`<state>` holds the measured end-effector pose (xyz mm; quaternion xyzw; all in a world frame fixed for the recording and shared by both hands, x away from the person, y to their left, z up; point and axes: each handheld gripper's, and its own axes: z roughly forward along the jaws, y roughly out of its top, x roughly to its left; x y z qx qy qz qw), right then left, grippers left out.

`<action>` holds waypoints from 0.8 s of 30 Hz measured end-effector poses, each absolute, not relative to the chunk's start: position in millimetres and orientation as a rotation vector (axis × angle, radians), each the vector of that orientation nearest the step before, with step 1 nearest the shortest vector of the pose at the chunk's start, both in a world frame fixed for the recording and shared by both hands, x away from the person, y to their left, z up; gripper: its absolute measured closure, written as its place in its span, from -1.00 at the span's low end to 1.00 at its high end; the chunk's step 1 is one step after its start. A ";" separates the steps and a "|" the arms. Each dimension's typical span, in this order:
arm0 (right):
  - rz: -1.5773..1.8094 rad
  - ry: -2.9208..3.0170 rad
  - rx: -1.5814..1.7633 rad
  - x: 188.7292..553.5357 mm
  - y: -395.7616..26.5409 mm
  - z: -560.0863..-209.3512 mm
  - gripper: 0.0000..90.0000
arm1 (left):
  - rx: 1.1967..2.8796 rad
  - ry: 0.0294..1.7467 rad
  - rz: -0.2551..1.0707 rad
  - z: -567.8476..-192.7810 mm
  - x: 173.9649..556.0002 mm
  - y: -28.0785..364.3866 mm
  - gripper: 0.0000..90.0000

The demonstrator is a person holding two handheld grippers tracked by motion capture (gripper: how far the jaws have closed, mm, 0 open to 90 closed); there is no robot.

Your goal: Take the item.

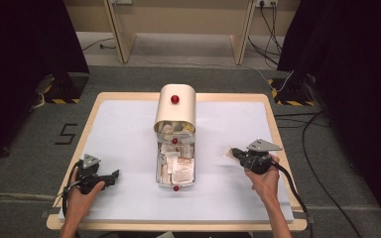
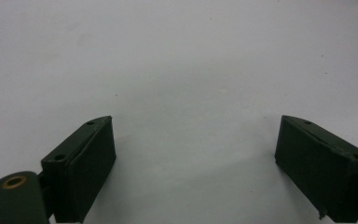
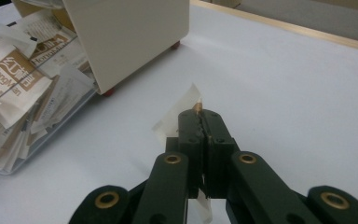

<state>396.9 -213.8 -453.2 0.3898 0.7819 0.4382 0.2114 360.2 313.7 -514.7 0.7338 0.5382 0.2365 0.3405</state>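
Observation:
A cream box (image 1: 176, 106) with a rounded lid and a red knob (image 1: 174, 99) stands at the table's middle, and a clear drawer (image 1: 175, 166) full of paper sachets is pulled out toward me. My right gripper (image 1: 234, 152) is shut on a white paper sachet (image 1: 227, 151), right of the drawer. In the right gripper view the sachet (image 3: 177, 114) sticks out between the closed jaws of the right gripper (image 3: 200, 116), with the box (image 3: 130, 37) and drawer sachets (image 3: 18, 79) at upper left. My left gripper (image 1: 113, 176) stands open over bare white table, its fingers (image 2: 91, 163) wide apart.
The white tabletop (image 1: 124, 134) has a wooden rim (image 1: 270, 119). Beyond it lie grey floor, cables (image 1: 307, 139), dark curtains at both sides and a wooden frame (image 1: 124, 34) at the back.

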 end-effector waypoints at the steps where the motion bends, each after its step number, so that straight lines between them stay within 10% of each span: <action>1: 1.217 2.172 1.083 396.9 -213.8 -453.2 0.96 | 1.910 1.401 0.615 -514.7 360.2 313.7 -0.75; 24: 1.167 2.205 1.129 404.3 -214.9 -472.9 0.96 | 1.910 1.401 0.615 -514.7 360.2 313.7 -0.75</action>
